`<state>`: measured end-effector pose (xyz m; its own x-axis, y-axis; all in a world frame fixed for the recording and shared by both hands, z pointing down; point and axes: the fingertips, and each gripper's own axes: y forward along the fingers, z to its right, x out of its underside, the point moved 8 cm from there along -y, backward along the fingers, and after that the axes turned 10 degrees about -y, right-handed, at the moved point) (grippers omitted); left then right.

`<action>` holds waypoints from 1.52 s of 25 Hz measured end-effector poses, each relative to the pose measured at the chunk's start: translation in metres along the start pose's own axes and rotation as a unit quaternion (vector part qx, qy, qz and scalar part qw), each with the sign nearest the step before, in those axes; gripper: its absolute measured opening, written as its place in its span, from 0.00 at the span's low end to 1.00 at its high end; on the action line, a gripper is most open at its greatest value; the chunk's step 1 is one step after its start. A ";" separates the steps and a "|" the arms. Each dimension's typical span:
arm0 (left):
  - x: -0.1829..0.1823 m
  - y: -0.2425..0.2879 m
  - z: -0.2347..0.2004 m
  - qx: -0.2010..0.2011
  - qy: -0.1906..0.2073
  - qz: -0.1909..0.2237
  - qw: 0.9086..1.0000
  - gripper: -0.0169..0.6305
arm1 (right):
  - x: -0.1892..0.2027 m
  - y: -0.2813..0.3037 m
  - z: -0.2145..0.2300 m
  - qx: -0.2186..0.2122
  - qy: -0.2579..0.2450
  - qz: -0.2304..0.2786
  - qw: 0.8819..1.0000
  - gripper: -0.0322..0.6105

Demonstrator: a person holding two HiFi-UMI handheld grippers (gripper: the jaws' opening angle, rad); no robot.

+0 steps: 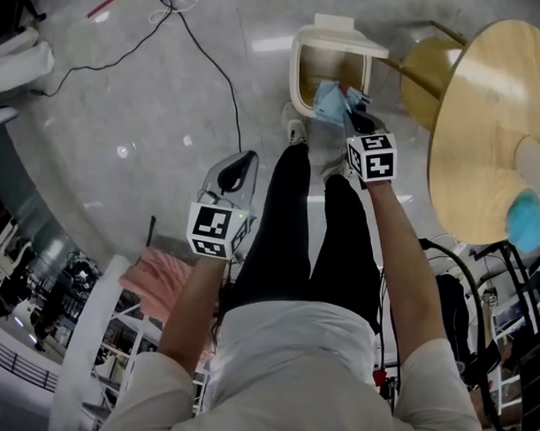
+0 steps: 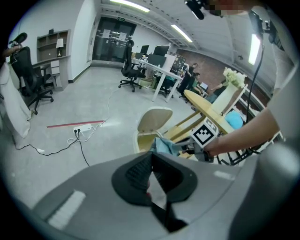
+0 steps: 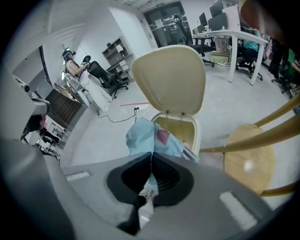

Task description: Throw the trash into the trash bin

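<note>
Head view, looking steeply down: a person stands on a glossy grey floor (image 1: pixel 134 126) crossed by a thin black cable (image 1: pixel 213 66). Just past their shoes sits a cream plastic trash bin (image 1: pixel 296 72), a rounded rectangle with its flip lid (image 1: pixel 339 35) thrown open. The right hand-held gripper (image 1: pixel 357 119) points down toward the bin's near rim, clamped on the trash (image 1: pixel 330 102), a soft, crumpled light-blue wad hanging over the opening. The left hand-held gripper (image 1: pixel 246 160) hangs apart from it, over bare floor. Only this view shows the round pale-wood worktop (image 1: pixel 488 132) to the right, with a fuzzy blue object (image 1: pixel 528 223) near its near edge.

Left gripper view: its dark ribbed pads (image 2: pixel 136 171) meet at the tips, and nothing lies between them. Beyond them stand the bin (image 2: pixel 149 123), the blue trash (image 2: pixel 164 144) and the right gripper's marker cube (image 2: pixel 205 133). Only here do a white power strip (image 2: pixel 82 129) and a strip of red floor tape (image 2: pixel 75 124) appear.

Right gripper view: the jaws of the right gripper (image 3: pixel 151 157) are closed on the trash (image 3: pixel 147 136). It is thin and creased with a reddish patch. Its long axis runs straight out from the jaw tips toward the bin's mouth (image 3: pixel 180 129), and a pale strip trails back between the pads. The smooth, rounded lid (image 3: pixel 171 79) stands upright behind it. A round wooden stool seat (image 3: pixel 248 166) sits just right of the bin.
</note>
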<state>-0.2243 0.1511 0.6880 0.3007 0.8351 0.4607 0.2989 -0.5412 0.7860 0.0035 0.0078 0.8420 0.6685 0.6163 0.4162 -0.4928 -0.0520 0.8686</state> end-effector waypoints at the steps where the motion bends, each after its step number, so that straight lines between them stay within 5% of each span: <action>1: 0.001 0.003 -0.001 0.000 -0.001 -0.001 1.000 0.03 | 0.002 0.005 0.001 -0.001 -0.001 -0.002 1.000 0.05; 19: 0.022 0.020 -0.002 0.004 -0.019 -0.012 1.000 0.03 | -0.001 0.039 0.005 0.010 0.006 0.010 1.000 0.05; 24: 0.021 0.019 -0.002 0.003 -0.022 -0.011 1.000 0.03 | -0.005 0.035 0.003 0.010 0.006 0.024 1.000 0.23; 38: 0.024 0.015 0.011 0.008 -0.016 -0.007 1.000 0.03 | -0.001 0.012 -0.003 0.020 0.002 0.033 0.999 0.20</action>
<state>-0.2028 0.1622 0.7065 0.3247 0.8389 0.4369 0.3169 -0.5317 0.7854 -0.0050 0.0093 0.8513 0.6328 0.6135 0.4723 -0.5137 -0.1236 0.8490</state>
